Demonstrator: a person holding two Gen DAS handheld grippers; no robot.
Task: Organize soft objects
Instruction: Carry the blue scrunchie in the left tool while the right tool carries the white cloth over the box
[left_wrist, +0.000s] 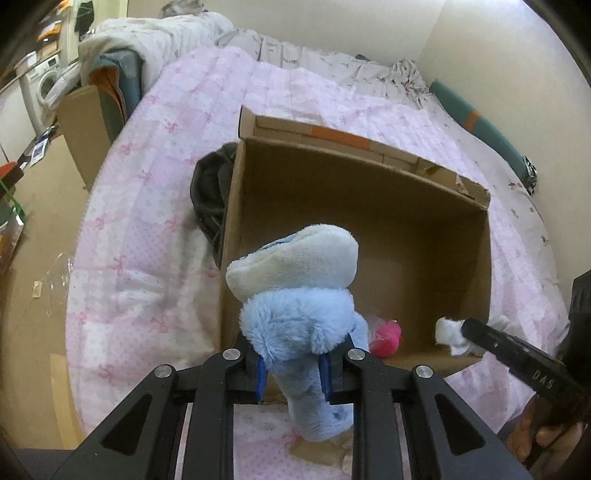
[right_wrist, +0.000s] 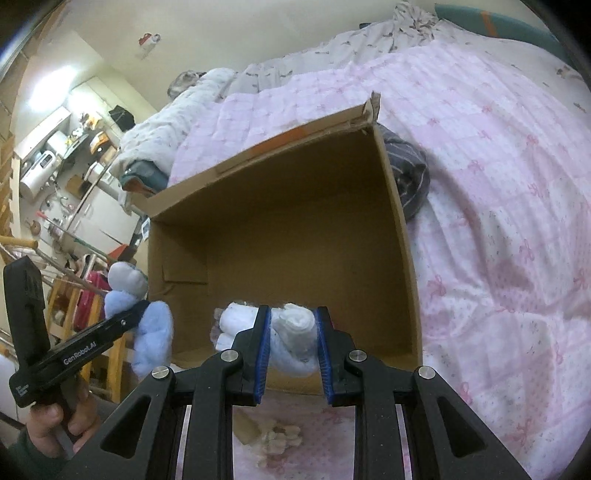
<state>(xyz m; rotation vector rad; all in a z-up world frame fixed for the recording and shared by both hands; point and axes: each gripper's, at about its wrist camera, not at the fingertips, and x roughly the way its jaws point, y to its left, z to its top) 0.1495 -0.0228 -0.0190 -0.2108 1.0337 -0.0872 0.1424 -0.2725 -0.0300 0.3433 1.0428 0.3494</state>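
2 soft toys held over the near edge of the cardboard box (left_wrist: 369, 206), 1 in each gripper.

The left gripper (left_wrist: 293, 373) is clamped on the blue plush toy (left_wrist: 299, 295) at its narrow middle, above the box's near left corner; the right gripper (right_wrist: 293, 354) is clamped on the white rolled soft item (right_wrist: 291, 332) over the near rim. Both look light and squashy, likely to sag rather than slip, so a pinch at the waist suits them. 1 pink item (left_wrist: 386, 338) lies inside at the near wall. The box sits on the pink quilt (left_wrist: 155, 184), with 1 dark garment (left_wrist: 210, 199) against its left wall.
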